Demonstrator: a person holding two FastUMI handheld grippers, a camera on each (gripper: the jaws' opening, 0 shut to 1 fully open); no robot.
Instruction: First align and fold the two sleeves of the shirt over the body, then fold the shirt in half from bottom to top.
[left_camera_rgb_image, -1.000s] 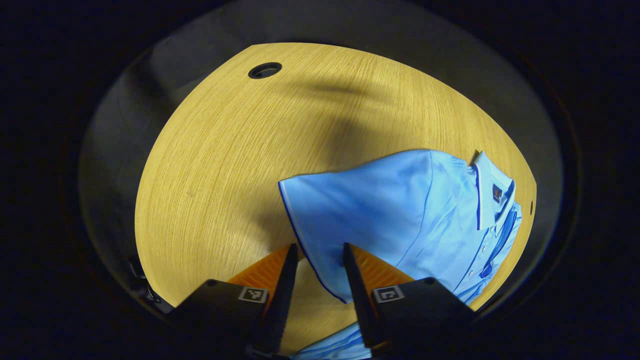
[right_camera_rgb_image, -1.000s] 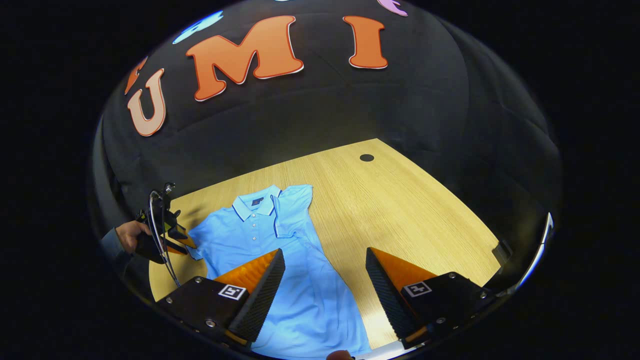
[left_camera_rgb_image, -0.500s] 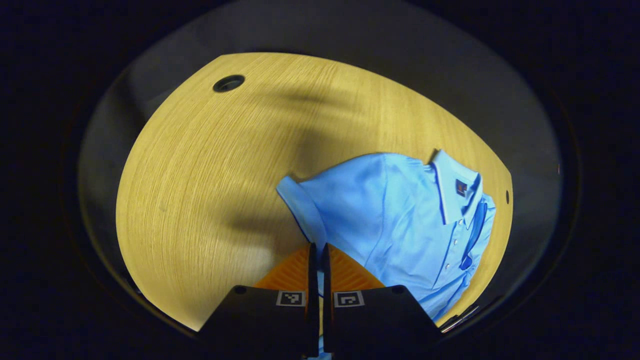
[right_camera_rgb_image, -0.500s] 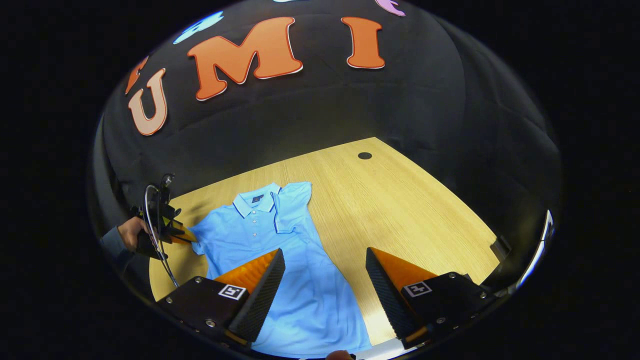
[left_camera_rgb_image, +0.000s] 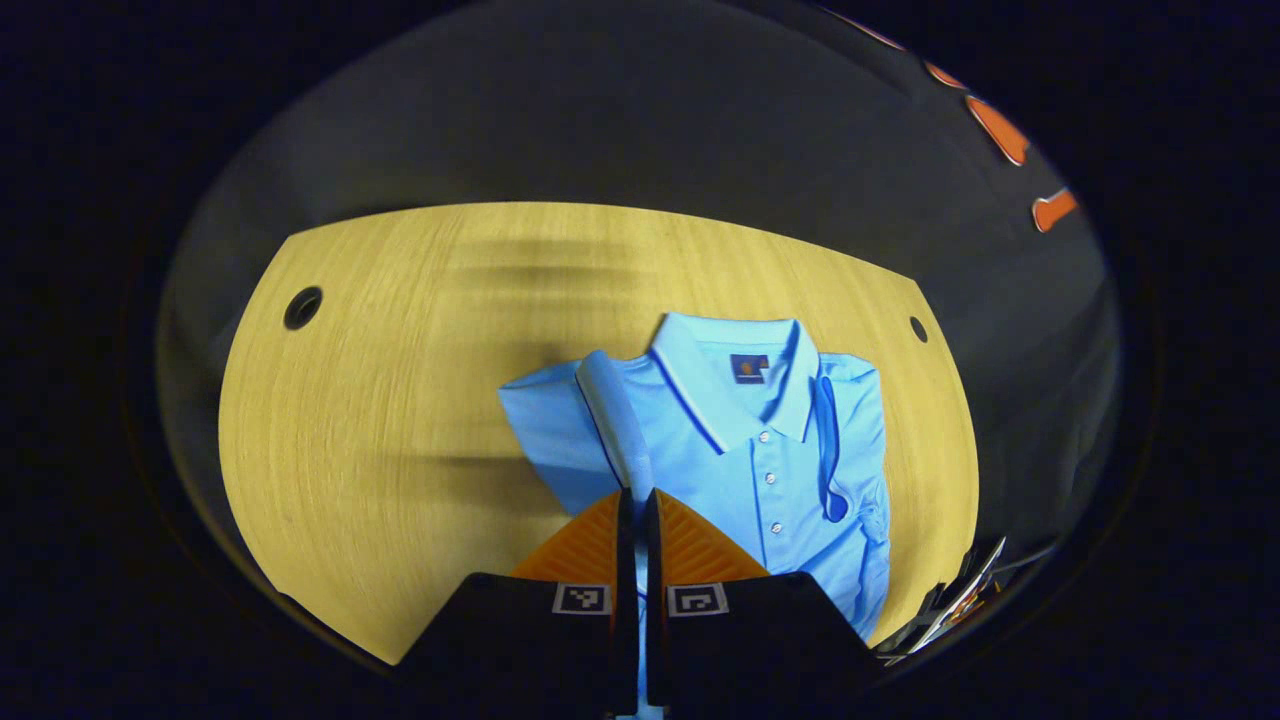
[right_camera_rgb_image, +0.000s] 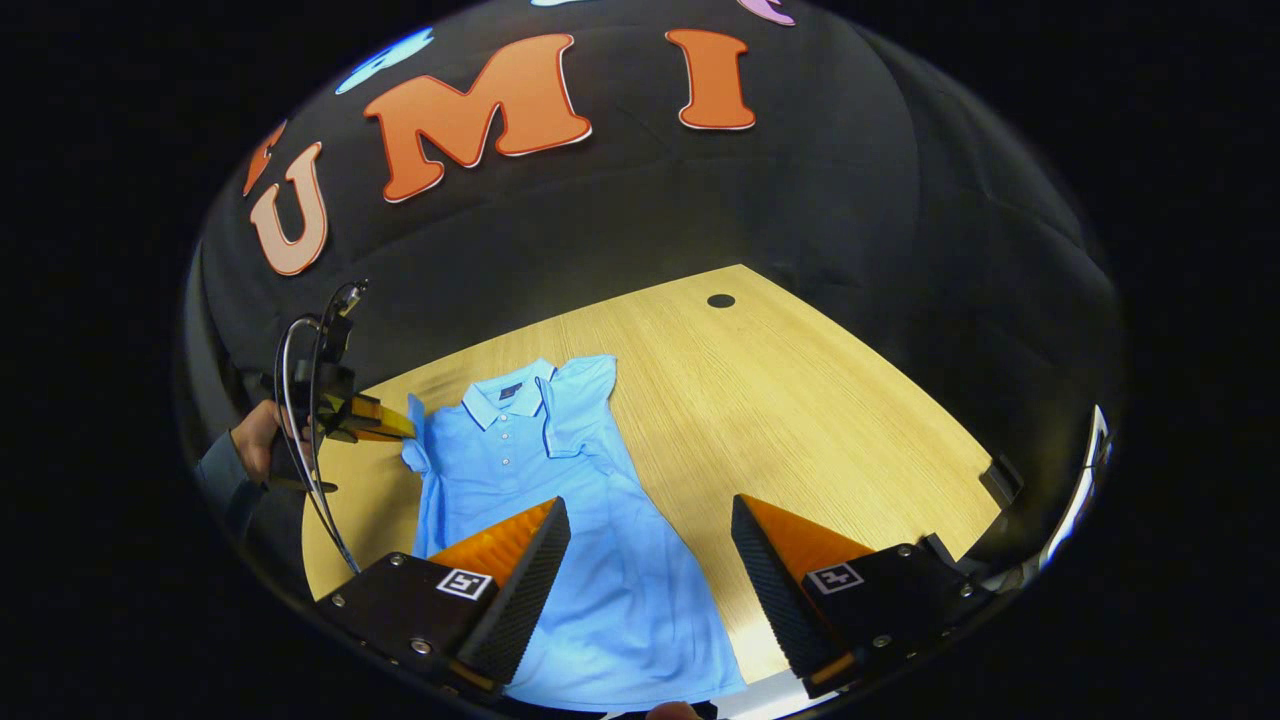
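In the left gripper view, the left gripper (left_camera_rgb_image: 636, 500) has its fingers pressed together on the edge of the shirt's left sleeve (left_camera_rgb_image: 600, 420), which rises from the desk (left_camera_rgb_image: 380, 420) toward the fingers. Past it the shirt (left_camera_rgb_image: 760, 470) lies face up, collar (left_camera_rgb_image: 740, 380) toward the far edge, buttons down the front. The other sleeve (left_camera_rgb_image: 850, 430) is already folded over the body.

In the right gripper view, the right gripper (right_camera_rgb_image: 648, 555) hangs over the shirt's lower part (right_camera_rgb_image: 610, 600) near the desk's near edge, fingers spread wide and gripping nothing. Farther off, the shirt runs up to the collar (right_camera_rgb_image: 510, 400), with the folded sleeve (right_camera_rgb_image: 580, 400) lying on the chest. At the desk's left edge, a hand (right_camera_rgb_image: 255, 445) holds the left gripper (right_camera_rgb_image: 400, 430), its tips at the lifted sleeve (right_camera_rgb_image: 415, 440). A round hole (right_camera_rgb_image: 721, 300) sits near the far corner of the desk (right_camera_rgb_image: 800, 400).
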